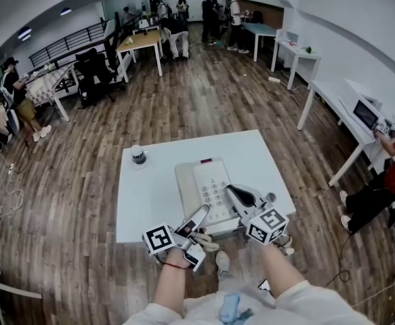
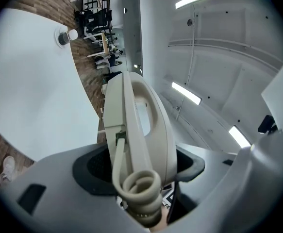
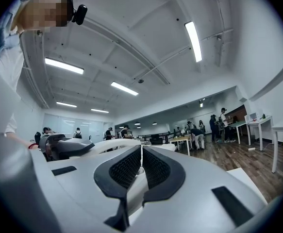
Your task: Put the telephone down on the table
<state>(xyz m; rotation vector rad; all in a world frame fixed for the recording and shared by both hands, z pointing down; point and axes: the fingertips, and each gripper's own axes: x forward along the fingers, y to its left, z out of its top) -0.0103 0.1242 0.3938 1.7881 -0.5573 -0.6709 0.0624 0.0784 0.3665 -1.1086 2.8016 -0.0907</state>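
A cream telephone (image 1: 207, 188) with a keypad lies over the near middle of the white table (image 1: 150, 205). Its handset (image 2: 136, 125) stands on edge between the wide-set jaws of my left gripper (image 2: 141, 164), which is shut on it; the coiled cord (image 2: 140, 188) hangs down towards the camera. In the head view my left gripper (image 1: 196, 221) is at the phone's near left corner. My right gripper (image 1: 239, 196) is at the phone's near right side, and in its own view this gripper (image 3: 141, 166) is shut, with a thin cream edge of the phone pinched between the pads.
A small dark-lidded cup (image 1: 138, 155) stands at the table's back left corner. Wooden floor surrounds the table. White desks (image 1: 349, 110) line the right wall, where a person in red (image 1: 393, 171) sits. More desks, chairs and several people fill the far end of the room.
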